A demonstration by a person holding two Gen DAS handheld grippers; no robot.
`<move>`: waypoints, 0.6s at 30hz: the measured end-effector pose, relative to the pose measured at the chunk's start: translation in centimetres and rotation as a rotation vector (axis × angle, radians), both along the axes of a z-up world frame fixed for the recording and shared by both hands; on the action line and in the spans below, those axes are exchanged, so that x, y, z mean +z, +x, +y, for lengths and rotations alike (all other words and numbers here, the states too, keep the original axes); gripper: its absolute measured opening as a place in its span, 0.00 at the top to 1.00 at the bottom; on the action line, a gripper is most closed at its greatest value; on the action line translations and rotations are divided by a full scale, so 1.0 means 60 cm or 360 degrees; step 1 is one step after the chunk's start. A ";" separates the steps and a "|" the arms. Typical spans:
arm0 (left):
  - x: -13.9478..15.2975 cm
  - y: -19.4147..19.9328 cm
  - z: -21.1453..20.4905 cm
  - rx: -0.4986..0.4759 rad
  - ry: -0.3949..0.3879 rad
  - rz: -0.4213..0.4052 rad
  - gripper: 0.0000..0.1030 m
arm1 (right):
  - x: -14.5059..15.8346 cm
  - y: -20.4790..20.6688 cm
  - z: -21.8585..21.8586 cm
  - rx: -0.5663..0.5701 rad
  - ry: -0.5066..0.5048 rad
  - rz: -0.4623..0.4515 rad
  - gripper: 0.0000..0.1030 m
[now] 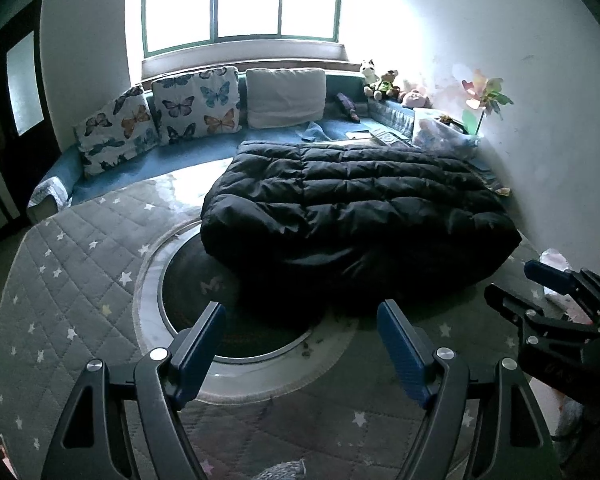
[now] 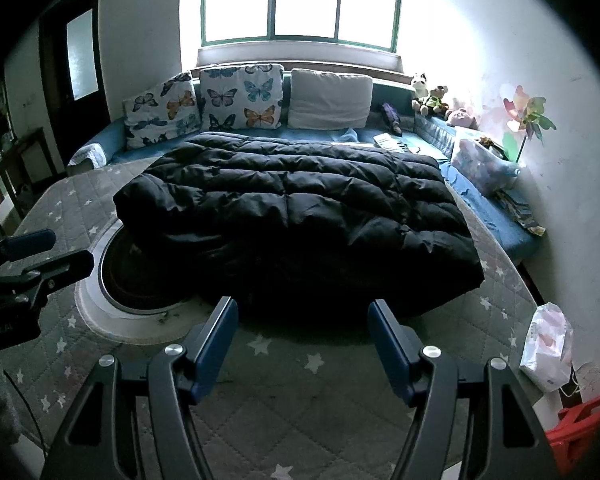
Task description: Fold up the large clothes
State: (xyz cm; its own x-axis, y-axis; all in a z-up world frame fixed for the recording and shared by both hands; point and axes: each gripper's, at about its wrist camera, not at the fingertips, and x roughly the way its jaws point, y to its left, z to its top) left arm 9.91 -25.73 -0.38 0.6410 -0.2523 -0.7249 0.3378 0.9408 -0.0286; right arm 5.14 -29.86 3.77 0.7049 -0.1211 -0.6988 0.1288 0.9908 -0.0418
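A large black puffer coat (image 1: pixel 356 216) lies folded in a thick bundle on a grey star-patterned quilted mat (image 1: pixel 72 272); it also shows in the right wrist view (image 2: pixel 300 220). My left gripper (image 1: pixel 302 316) is open and empty, held just short of the coat's near edge. My right gripper (image 2: pixel 302 312) is open and empty, also close before the coat's near edge. The right gripper shows at the right edge of the left wrist view (image 1: pixel 516 280), and the left gripper at the left edge of the right wrist view (image 2: pixel 64 250).
A round white-rimmed dark patch (image 1: pixel 188 280) marks the mat beside the coat. Butterfly cushions (image 1: pixel 196 100) and a white pillow (image 1: pixel 286 98) line a blue couch (image 1: pixel 180 156) under the window. Stuffed toys (image 1: pixel 384 82), a paper pinwheel (image 1: pixel 484 96) and a plastic bag (image 2: pixel 548 344) stand by the right wall.
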 end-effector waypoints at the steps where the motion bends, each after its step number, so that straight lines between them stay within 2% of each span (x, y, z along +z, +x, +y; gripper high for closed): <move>1: 0.000 0.000 0.000 -0.0004 -0.0002 0.0003 0.19 | 0.000 0.000 0.000 -0.0001 0.0000 -0.0002 0.28; 18: -0.009 -0.002 -0.008 -0.0020 0.0005 -0.0009 0.19 | 0.000 -0.001 0.001 -0.0001 0.0004 0.0001 0.28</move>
State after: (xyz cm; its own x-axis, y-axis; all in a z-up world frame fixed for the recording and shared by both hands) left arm 9.82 -26.19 -0.89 0.6420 -0.2580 -0.7220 0.3498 0.9365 -0.0237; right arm 5.11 -29.78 3.77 0.7042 -0.1199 -0.6998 0.1294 0.9908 -0.0396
